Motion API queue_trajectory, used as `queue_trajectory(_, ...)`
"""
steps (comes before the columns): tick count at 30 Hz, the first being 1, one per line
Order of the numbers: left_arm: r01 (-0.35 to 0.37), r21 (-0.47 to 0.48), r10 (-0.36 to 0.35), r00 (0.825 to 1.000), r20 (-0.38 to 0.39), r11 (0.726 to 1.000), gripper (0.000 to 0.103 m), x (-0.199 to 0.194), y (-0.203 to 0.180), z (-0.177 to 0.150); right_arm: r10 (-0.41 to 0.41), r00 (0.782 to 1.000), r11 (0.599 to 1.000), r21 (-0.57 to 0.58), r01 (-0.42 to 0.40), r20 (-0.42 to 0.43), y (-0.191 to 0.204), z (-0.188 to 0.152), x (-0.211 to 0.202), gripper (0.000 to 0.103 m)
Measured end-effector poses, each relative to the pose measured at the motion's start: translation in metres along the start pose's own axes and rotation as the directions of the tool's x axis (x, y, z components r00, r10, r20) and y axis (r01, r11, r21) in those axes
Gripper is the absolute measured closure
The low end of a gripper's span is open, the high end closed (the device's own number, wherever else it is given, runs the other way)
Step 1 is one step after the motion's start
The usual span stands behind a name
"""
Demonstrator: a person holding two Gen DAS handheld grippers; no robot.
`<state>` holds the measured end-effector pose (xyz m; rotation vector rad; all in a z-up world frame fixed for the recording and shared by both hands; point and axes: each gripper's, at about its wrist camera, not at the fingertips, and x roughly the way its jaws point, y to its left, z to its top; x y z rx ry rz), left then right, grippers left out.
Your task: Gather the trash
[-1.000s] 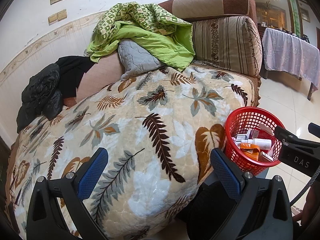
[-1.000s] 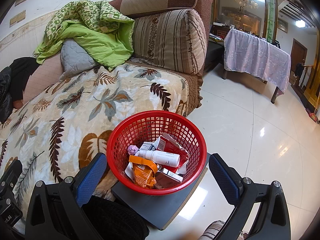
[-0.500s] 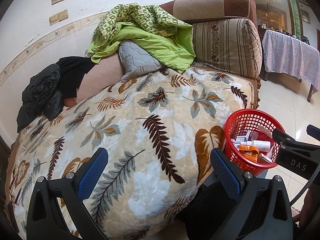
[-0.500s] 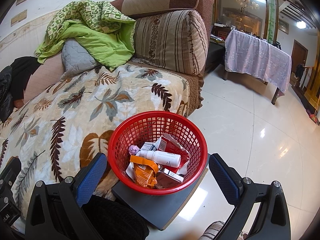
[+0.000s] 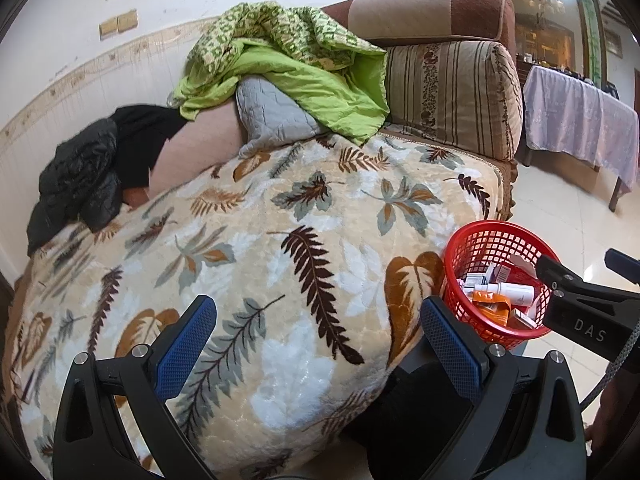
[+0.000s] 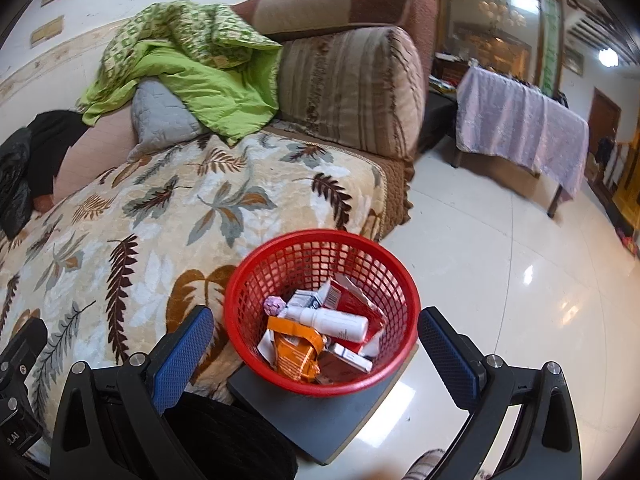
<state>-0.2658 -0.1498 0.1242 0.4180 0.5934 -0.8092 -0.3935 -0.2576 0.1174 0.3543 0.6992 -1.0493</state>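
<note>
Not much changed from half a second ago, both views just drifted slightly. Red basket (image 6: 322, 312) of trash sits on a dark stool (image 6: 312, 416) beside the sofa, at 12 o'clock from the right gripper (image 6: 316, 344). Left gripper (image 5: 320, 340) hangs over the leaf blanket (image 5: 260, 248). Both fingers spread wide, holding nothing.

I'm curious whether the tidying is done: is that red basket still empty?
No, the red basket already holds several things, among them a white bottle, an orange wrapper and small cartons.
</note>
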Motion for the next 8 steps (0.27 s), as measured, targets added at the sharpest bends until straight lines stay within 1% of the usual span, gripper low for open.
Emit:
queue_trajectory(3, 0.019, -0.079, -0.021, 1.000, -0.023, 0.997, 0.002, 0.004, 0.021, 0.001, 0.029, 1.000, 0.997, -0.065, -0.029, 0.010, 0.016, 0.014, 0.002, 0.000)
queue_trajectory(5, 0.016, -0.146, -0.021, 0.999, -0.035, 0.989, 0.002, 0.004, 0.043, -0.002, 0.074, 0.997, 0.992, -0.101, -0.072, 0.015, 0.034, 0.027, 0.004, 0.000)
queue_trajectory(6, -0.002, -0.181, -0.006, 0.999, -0.045, 0.983, 0.002, 0.005, 0.057, -0.005, 0.103, 0.994, 0.988, -0.116, -0.101, 0.016, 0.044, 0.033, 0.004, 0.000)
queue_trajectory(7, -0.026, -0.217, 0.013, 0.998, -0.060, 0.976, 0.002, 0.006, 0.071, -0.008, 0.144, 0.989, 0.979, -0.145, -0.140, 0.016, 0.063, 0.039, 0.005, 0.000)
queue_trajectory(8, -0.063, -0.262, 0.042, 0.995, -0.085, 0.963, 0.002, 0.011, 0.091, -0.012, 0.166, 0.986, 0.972, -0.168, -0.162, 0.014, 0.076, 0.041, 0.007, 0.000)
